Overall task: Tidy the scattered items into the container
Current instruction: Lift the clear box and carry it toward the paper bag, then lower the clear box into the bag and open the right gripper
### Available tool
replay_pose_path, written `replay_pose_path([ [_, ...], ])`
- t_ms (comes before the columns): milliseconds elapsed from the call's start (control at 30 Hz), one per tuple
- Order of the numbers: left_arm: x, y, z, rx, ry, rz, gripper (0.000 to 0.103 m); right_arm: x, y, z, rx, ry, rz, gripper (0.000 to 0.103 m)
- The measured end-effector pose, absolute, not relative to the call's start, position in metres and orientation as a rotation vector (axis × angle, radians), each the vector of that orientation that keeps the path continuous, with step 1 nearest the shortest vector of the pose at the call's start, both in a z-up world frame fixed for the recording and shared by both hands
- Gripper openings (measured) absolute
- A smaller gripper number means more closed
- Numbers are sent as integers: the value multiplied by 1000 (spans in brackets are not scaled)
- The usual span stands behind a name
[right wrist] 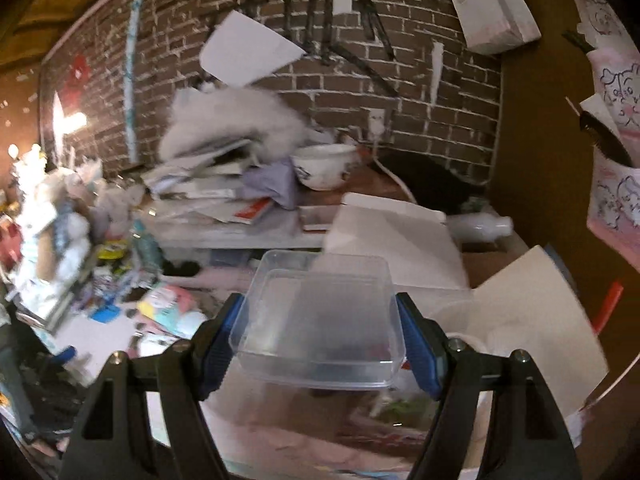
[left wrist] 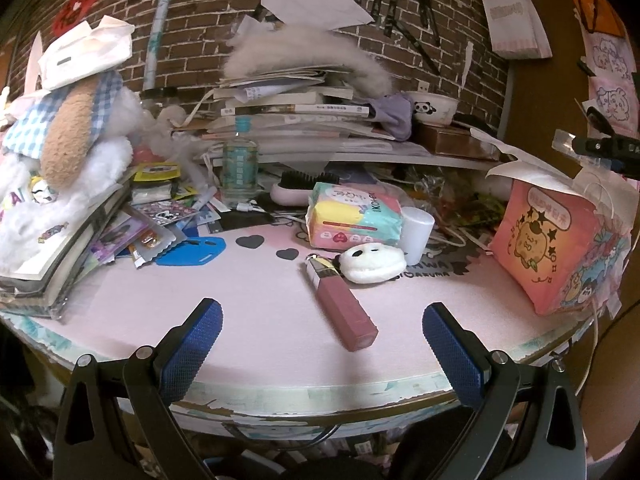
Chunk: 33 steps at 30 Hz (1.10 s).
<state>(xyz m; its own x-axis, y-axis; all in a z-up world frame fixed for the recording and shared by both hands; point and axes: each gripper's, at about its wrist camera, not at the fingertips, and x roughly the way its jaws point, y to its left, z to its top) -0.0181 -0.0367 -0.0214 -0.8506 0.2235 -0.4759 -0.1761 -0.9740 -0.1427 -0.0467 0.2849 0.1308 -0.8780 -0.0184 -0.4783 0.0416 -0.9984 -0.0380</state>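
The right gripper [right wrist: 320,340] clamped the clear container [right wrist: 320,320] by its sides, likely to bring it near the lipstick [left wrist: 340,304], while the left gripper [left wrist: 322,332] waited open-jawed.

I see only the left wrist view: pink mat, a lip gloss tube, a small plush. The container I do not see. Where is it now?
Observer: The clear plastic container is held in the right tool, its blue pads pressing on both side walls.
Operator: Is something inside it already?
Observer: It looks empty; through its clear walls only blurred clutter shows.
Operator: Is it over the mat?
Observer: It is lifted off the surface; white paper sheets lie behind it, and the mat area sits to its left in that view.
Operator: And my left tool?
Observer: The left tool is open, with nothing in it, near the lip gloss tube.
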Motion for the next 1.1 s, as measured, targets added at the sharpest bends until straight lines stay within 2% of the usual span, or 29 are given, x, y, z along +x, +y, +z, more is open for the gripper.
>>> replay_pose_path([
  [233,-18,-36,-21,-747,-135,2833,100,-70,300,125,953,214,-3008,72],
  [567,-18,-35,-21,-747,-129,2833,100,-97,287,95,1194,566,-2895,72],
  [933,-17,-32,-22,-745,-129,2831,100,-101,285,91,1234,619,-2860,72],
  [1033,-17,-32,-22,-745,-130,2831,100,-98,284,94,1217,602,-2865,75],
  [1100,-17,-32,-22,-745,-130,2830,100,-96,285,98,1190,571,-2877,82],
])
